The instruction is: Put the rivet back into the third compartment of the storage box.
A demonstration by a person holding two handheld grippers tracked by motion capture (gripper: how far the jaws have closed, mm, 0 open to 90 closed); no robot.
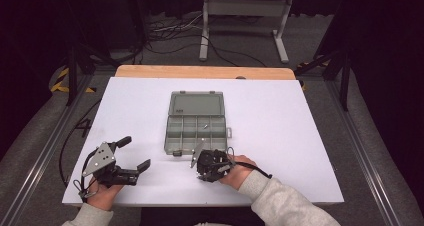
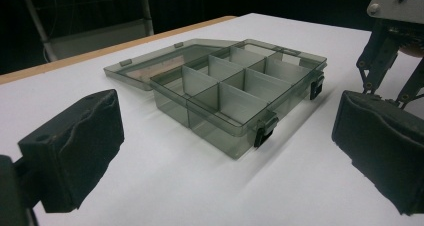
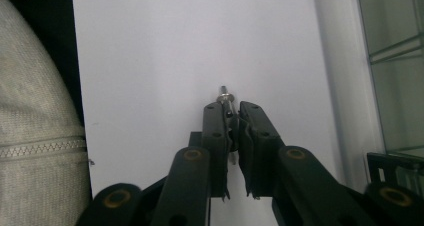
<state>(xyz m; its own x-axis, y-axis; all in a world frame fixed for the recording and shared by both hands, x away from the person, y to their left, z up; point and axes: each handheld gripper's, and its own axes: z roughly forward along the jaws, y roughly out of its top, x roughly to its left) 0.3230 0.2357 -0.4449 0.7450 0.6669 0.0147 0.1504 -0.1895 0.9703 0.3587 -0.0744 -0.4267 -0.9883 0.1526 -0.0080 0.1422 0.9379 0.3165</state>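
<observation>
A smoky grey plastic compartment box (image 1: 196, 132) lies open at mid-table, its lid (image 1: 196, 104) folded flat behind it; one small screw (image 1: 205, 126) lies in a compartment. My right gripper (image 1: 194, 162) rests just in front of the box and points left. In the right gripper view it (image 3: 231, 113) is shut on a small metal screw (image 3: 226, 93) whose head sticks out past the pads, low over the white tabletop. My left gripper (image 1: 134, 153) sits at the front left, open with nothing between its pads (image 2: 75, 146), and faces the box (image 2: 235, 96).
The white tabletop (image 1: 280, 136) has bare room right of the box and at its far end. The wooden edge (image 1: 205, 72) runs along the back. A grey sleeve (image 3: 35, 136) is close on the left in the right gripper view. The right gripper's linkage (image 2: 390, 51) shows beyond the box's front latches.
</observation>
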